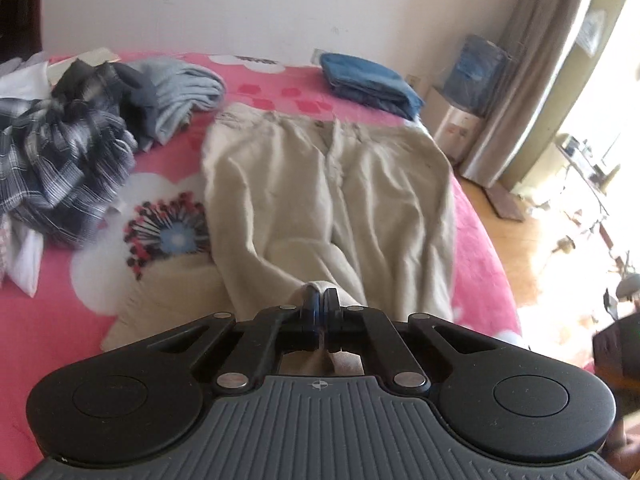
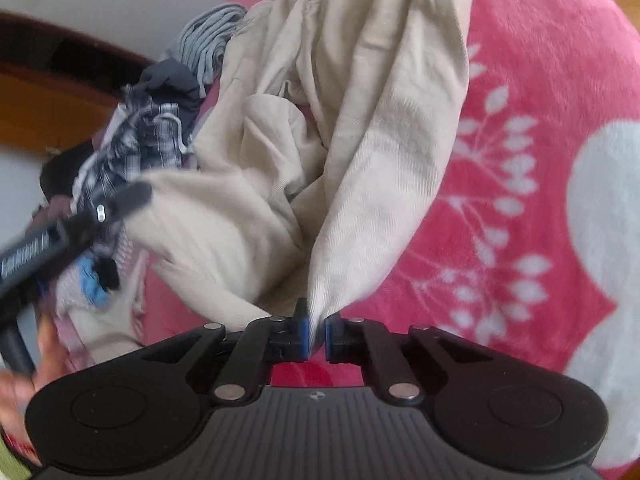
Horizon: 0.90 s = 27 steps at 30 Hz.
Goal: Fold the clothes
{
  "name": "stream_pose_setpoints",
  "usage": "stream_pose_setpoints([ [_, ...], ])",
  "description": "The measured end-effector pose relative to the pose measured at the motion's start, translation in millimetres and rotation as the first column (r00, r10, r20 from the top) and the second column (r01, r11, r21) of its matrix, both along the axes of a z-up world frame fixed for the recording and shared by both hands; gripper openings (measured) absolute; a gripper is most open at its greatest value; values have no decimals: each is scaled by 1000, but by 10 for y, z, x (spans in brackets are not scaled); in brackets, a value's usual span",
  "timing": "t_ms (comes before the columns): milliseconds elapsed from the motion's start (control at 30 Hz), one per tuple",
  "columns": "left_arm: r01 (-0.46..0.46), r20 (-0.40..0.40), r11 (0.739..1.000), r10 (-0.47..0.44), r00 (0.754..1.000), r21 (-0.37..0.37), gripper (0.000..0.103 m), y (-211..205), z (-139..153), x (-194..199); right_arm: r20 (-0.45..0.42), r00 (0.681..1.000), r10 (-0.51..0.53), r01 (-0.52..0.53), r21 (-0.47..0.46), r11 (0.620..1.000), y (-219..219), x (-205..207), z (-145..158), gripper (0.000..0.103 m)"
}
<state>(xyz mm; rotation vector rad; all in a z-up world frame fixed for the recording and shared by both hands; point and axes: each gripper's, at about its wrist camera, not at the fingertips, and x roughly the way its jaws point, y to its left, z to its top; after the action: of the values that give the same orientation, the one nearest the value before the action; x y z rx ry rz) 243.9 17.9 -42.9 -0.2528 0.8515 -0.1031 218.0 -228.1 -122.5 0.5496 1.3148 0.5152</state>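
My left gripper [image 1: 319,300] and right gripper [image 2: 317,320] each pinch a leg end of the beige trousers [image 1: 320,184], spread on the pink bed [image 1: 60,320] — I keep both hems level and taut, so the fold lands square.

You are looking at cream-beige trousers [image 1: 328,184] lying on a pink blanket [image 1: 80,320] showing white flower prints, beside a black-and-white plaid shirt [image 1: 60,160], a pale blue-grey garment [image 1: 188,92] and folded blue clothes [image 1: 368,80].
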Motion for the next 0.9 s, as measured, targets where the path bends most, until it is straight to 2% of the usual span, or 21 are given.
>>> stream_pose_setpoints([
  [200, -57, 61, 997, 54, 997, 44, 0, 265, 130, 198, 17, 998, 60, -59, -71, 996, -147, -9, 5, 6],
  [367, -213, 139, 972, 199, 970, 99, 0, 728, 234, 510, -17, 997, 80, -82, -149, 985, -288, -9, -124, 6],
  [467, -295, 109, 944, 281, 954, 146, 0, 959, 140, 713, -67, 997, 45, -57, -182, 982, -440, 2, -280, 6],
  [567, -314, 36, 943, 312, 949, 109, 6, 1066, 10, 734, -103, 995, 0, -16, -156, 988, -566, 12, -345, 7],
  [600, -313, 15, 946, 313, 950, 85, 17, 1080, -17, 694, -89, 996, -5, -9, -161, 987, -589, -1, -298, 9],
  [633, -310, 5, 949, 311, 950, 62, 33, 1081, -36, 630, -75, 997, -11, -2, -166, 986, -612, -15, -251, 10],
  [700, -297, 4, 954, 297, 955, 35, 51, 1041, -57, 444, -48, 999, -21, 13, -175, 984, -658, -42, -157, 23],
  [733, -289, 5, 957, 289, 957, 24, 58, 1018, -66, 349, -34, 999, -27, 20, -180, 984, -681, -55, -110, 28],
  [767, -277, 6, 961, 277, 961, 18, 60, 989, -75, 251, -20, 999, -32, 28, -184, 982, -703, -69, -62, 40],
  [800, -262, 6, 965, 262, 965, 16, 63, 956, -82, 152, -7, 999, -37, 35, -189, 981, -726, -83, -15, 48],
  [900, -191, 1, 982, 191, 982, 7, 77, 796, -115, -78, 35, 998, -52, 58, -201, 978, -795, -123, 126, 48],
])
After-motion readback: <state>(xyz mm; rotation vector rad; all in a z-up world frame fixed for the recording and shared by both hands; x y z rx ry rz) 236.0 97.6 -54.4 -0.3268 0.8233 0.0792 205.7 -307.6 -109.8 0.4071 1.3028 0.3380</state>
